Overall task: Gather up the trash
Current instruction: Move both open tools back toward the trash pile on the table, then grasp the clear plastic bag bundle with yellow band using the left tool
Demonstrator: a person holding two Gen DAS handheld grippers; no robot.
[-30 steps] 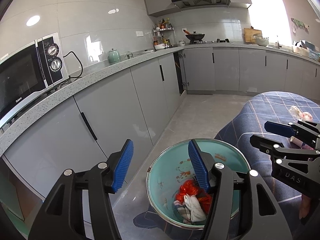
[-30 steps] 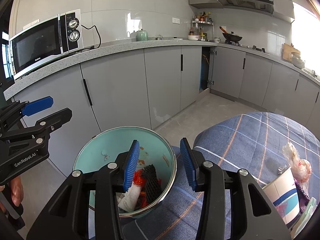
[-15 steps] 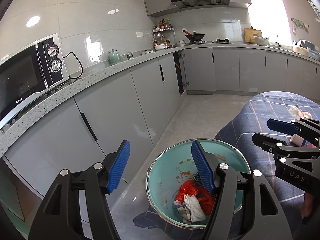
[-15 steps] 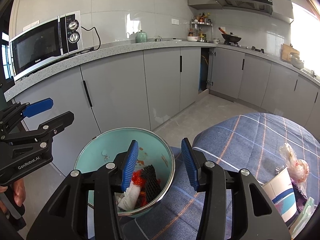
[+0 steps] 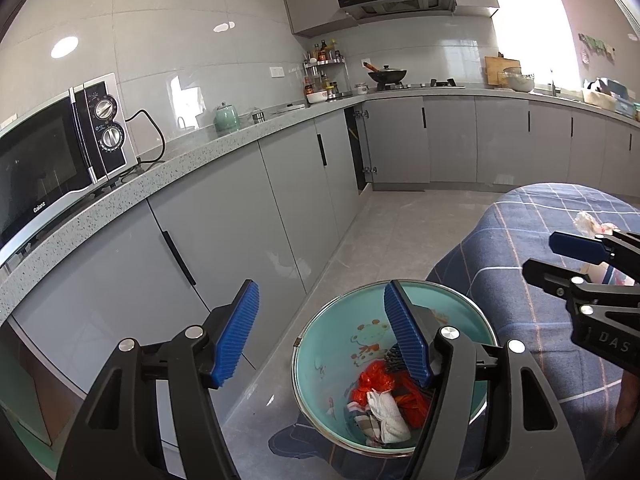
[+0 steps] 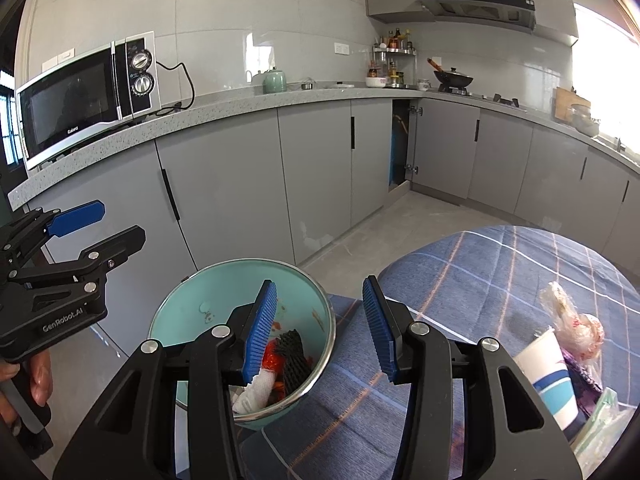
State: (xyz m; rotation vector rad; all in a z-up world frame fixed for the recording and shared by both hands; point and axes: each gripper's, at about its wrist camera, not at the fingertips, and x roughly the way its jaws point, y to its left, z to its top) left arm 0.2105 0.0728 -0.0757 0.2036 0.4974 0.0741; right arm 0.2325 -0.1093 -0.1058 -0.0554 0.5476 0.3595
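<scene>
Both tongs are empty with their blue pads apart: my left tongs (image 5: 322, 332) have just been spreading wider, nothing between them, and my right tongs (image 6: 320, 330) stand parted too. Just below and ahead of both sits the teal bin (image 5: 320, 344), holding red wrapper scraps (image 5: 374, 380), a white crumpled tissue (image 5: 386, 414) and black foam netting (image 6: 294, 354). To the right of my right tongs, on the blue plaid desk (image 6: 480, 280), a paper cup (image 6: 548, 376) stands beside a crinkled plastic bag (image 6: 572, 320). Grey cabinets (image 6: 224, 200) and a microwave (image 6: 80, 100) lie beyond.
</scene>
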